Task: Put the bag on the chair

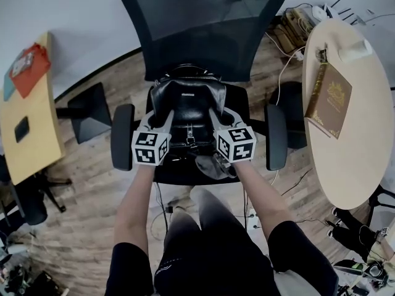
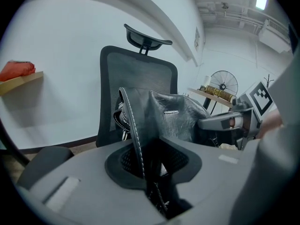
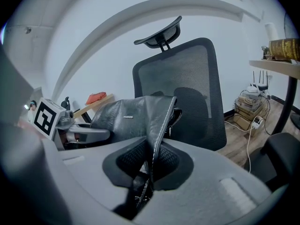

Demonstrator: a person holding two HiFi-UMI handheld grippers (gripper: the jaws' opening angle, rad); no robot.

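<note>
Sitting on the office chair [image 1: 203,17], the black bag [image 1: 188,100] is placed; left gripper [image 2: 147,159] and right gripper [image 3: 151,161] jaws pinch its edges, release pending.

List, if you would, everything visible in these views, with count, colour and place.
bag: one, black leather, on the chair seat.
chair: one, black with a mesh back, centre.
round table: one, light wood, right.
book: one, brown and gold, on the round table.
side table: one, yellow wood, left.
red item: one, red, far end of the side table.
cables and boxes: several, mixed colours, behind the round table.
left gripper: one, grey, bag's left edge between its jaws.
right gripper: one, grey, bag's right edge between its jaws.
</note>
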